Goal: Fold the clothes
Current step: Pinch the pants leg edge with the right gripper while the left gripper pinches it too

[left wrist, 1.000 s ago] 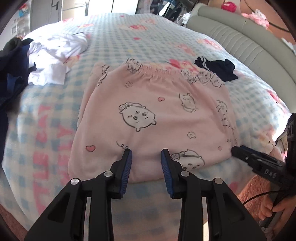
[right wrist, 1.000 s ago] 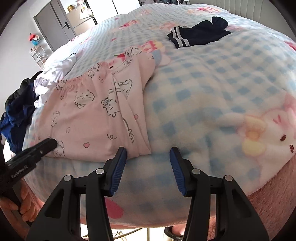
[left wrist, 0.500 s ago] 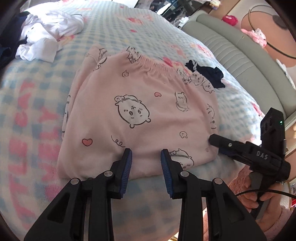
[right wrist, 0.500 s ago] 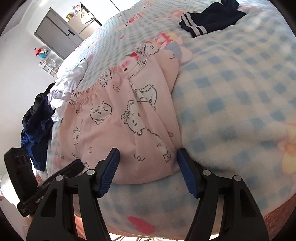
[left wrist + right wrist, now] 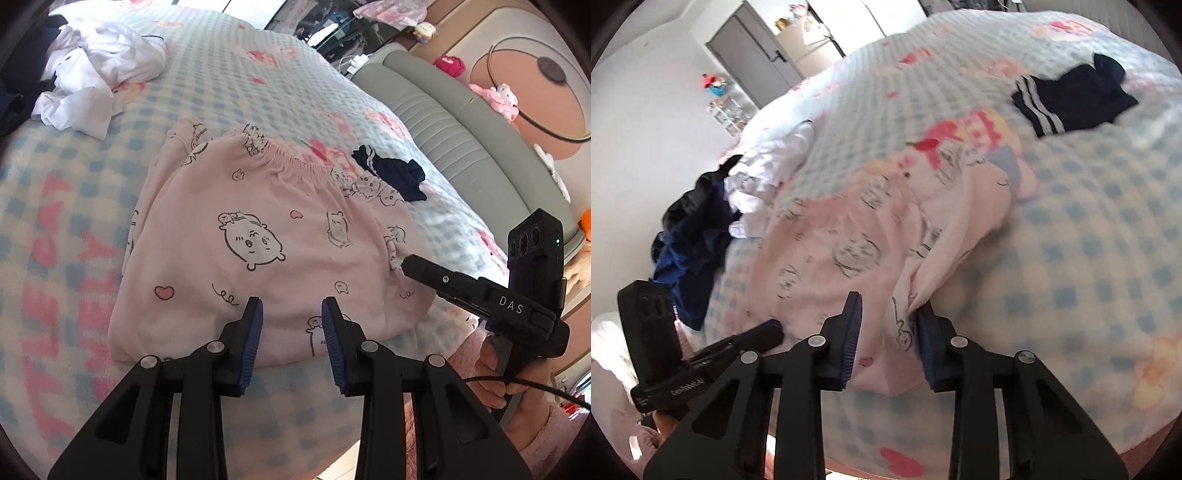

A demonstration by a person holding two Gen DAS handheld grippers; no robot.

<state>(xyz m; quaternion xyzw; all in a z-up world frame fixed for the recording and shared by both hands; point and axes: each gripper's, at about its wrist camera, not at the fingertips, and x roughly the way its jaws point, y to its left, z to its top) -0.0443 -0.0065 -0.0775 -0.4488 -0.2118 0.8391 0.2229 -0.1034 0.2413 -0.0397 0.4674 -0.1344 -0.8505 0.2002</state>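
Note:
Pink pyjama pants point(image 5: 258, 236) with cartoon prints lie folded on the checked blanket, waistband at the far side. My left gripper point(image 5: 291, 314) is open, hovering over the middle of their near edge with nothing between its pads. My right gripper point(image 5: 888, 314) is at the pants' point(image 5: 842, 251) near right corner. Its jaws stand partly narrowed with pink cloth bunched between them, and a ridge of cloth presses against the right pad. In the left wrist view the right gripper point(image 5: 410, 264) shows side-on, its gap hidden. The left gripper's tip point(image 5: 772, 328) shows at lower left.
A navy garment with white stripes point(image 5: 391, 173) lies just beyond the pants. Crumpled white clothes point(image 5: 96, 74) and a dark blue pile point(image 5: 690, 236) sit at the bed's far left. A grey padded headboard point(image 5: 461, 129) runs along the right. A hand point(image 5: 495, 373) holds the right gripper.
The right gripper has moved left onto the pants' corner and its jaws have narrowed around the cloth, which now bunches up. The left gripper has risen slightly and stays open.

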